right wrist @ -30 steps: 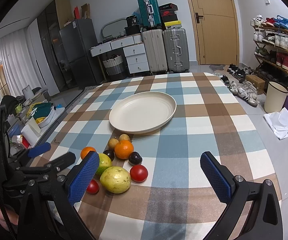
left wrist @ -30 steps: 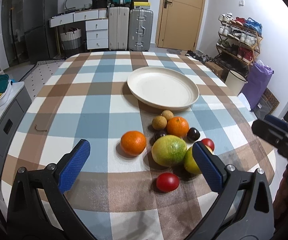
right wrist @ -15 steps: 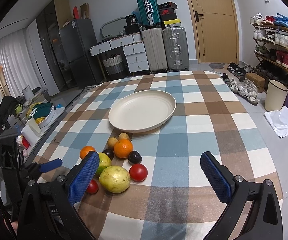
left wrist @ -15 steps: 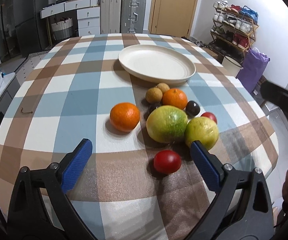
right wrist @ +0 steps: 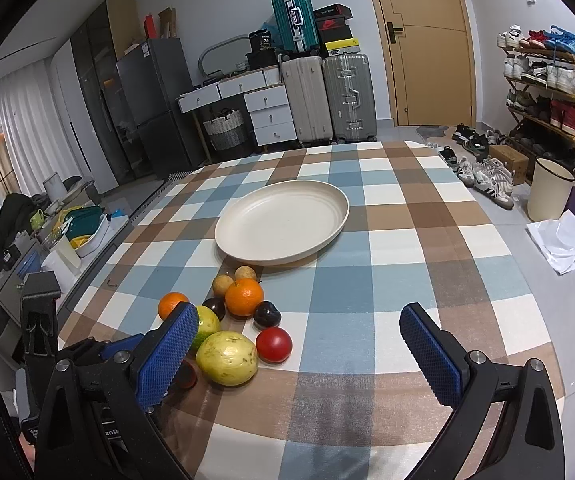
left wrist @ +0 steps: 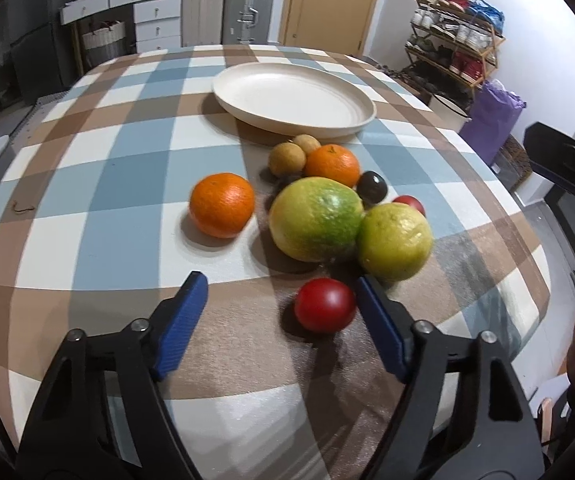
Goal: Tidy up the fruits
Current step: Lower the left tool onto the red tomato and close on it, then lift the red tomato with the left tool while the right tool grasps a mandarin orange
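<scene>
Left wrist view: your left tongs [left wrist: 279, 296], jaws just narrowing yet apart, frame a round glossy red tomato [left wrist: 324, 305] at four o'clock from the smooth orange [left wrist: 222, 210]. Your right tongs [right wrist: 299, 332] gape over the checked table [right wrist: 387, 280].

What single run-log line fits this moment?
left gripper: closing, nothing gripped | small red round fruit: between jaws | right gripper: open | round cream plate: empty

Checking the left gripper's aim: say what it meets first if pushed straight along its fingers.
Probably the red tomato. It lies just ahead of the left gripper, off-centre beside its right finger, untouched; the jaws have just been closing. Behind it sit the two big green-yellow fruits. Depth is uncertain.
</scene>
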`<state>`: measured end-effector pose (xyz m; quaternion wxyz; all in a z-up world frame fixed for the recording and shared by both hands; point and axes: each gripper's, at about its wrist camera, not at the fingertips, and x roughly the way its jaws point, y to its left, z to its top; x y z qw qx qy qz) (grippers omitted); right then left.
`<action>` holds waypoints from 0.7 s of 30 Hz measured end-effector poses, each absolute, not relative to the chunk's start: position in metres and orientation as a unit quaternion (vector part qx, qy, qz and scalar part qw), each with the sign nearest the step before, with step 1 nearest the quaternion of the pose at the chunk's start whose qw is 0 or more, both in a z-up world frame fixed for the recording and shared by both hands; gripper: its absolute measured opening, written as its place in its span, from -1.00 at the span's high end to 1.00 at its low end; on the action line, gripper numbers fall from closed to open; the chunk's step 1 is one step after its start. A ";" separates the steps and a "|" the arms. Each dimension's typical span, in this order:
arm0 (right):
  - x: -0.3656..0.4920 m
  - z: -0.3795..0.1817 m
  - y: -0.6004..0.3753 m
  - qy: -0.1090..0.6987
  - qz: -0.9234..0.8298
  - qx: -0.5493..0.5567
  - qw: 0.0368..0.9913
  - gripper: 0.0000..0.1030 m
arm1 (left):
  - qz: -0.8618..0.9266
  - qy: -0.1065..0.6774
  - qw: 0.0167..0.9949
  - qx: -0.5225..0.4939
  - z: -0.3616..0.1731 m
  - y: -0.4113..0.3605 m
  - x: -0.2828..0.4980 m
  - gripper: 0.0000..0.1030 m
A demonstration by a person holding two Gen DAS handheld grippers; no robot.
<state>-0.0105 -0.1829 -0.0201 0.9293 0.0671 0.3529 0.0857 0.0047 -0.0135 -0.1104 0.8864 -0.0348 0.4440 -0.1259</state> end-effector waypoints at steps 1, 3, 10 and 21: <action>-0.011 -0.020 -0.183 0.353 0.085 0.067 0.929 -1.00 | -0.133 0.448 0.883 -0.037 -0.112 -0.014 0.006 -0.21; -0.011 -0.020 -0.183 0.353 0.085 0.067 0.929 -1.00 | -0.138 0.447 0.883 -0.034 -0.114 -0.017 0.005 -0.11; -0.011 -0.020 -0.183 0.353 0.085 0.066 0.929 -1.00 | -0.170 0.446 0.877 -0.048 -0.113 -0.018 0.004 0.44; -0.004 -0.033 -0.196 0.365 0.094 0.087 0.922 -1.00 | -0.166 0.422 0.890 -0.057 -0.093 0.002 -0.009 0.44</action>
